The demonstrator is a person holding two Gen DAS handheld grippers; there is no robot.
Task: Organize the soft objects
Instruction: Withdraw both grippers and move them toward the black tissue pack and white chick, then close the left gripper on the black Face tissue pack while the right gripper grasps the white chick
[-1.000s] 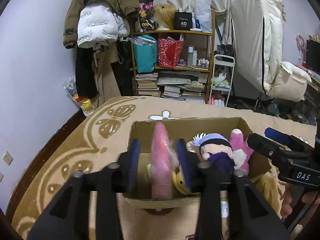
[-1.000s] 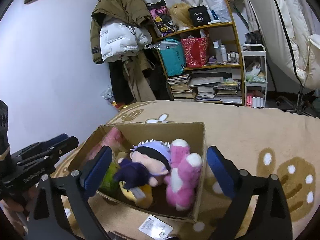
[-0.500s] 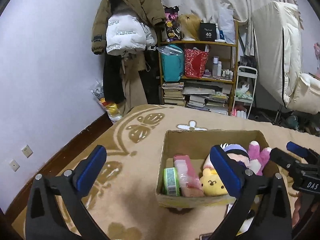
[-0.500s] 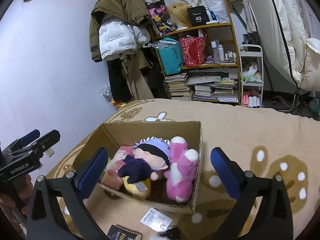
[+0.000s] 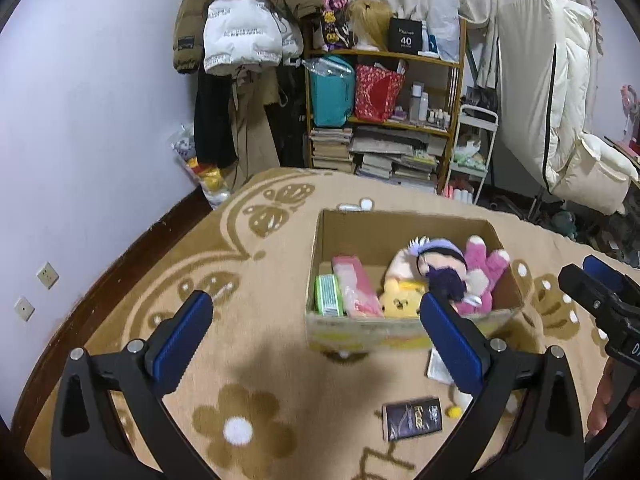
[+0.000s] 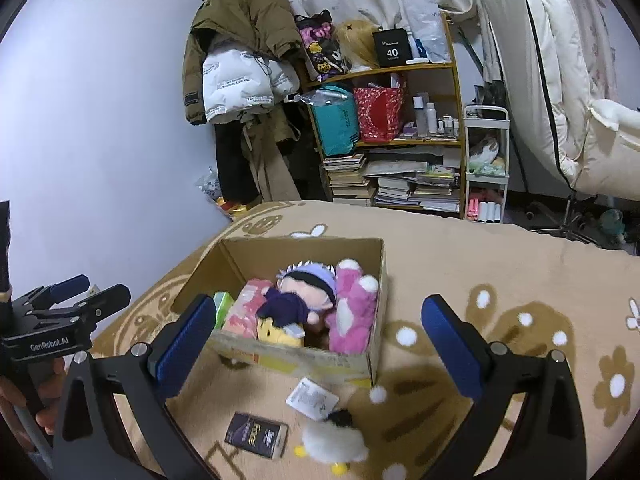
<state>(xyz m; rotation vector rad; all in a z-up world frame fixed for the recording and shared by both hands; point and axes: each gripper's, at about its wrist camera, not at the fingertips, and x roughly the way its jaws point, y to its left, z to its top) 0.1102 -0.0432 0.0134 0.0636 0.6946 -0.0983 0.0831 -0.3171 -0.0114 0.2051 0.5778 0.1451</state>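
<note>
An open cardboard box (image 5: 400,217) (image 6: 374,344) stands on the beige blanket. Inside it lie a green pack (image 5: 329,295), a pink pack (image 5: 356,286), a yellow plush (image 5: 400,300), a purple-haired doll (image 5: 440,264) (image 6: 304,288) and a pink plush (image 5: 482,276) (image 6: 354,312). My left gripper (image 5: 316,320) (image 6: 105,287) hangs open and empty, in front of and above the box. My right gripper (image 6: 318,320) (image 5: 576,266) is also open and empty, back from the box's near side. A white fluffy plush (image 6: 334,446) with yellow feet lies on the blanket in front of the box.
A dark packet (image 6: 256,434) (image 5: 412,418) and a white paper tag (image 6: 312,396) lie on the blanket (image 6: 500,280) near the plush. Beyond the blanket's far edge stand a full bookshelf (image 5: 384,120), hanging coats (image 5: 240,32) and a white cart (image 6: 486,160).
My left gripper let go of the pink pack, which now lies in the box, and it opened wide and drew back and up. The right gripper drew back too, bringing the white plush into view.
</note>
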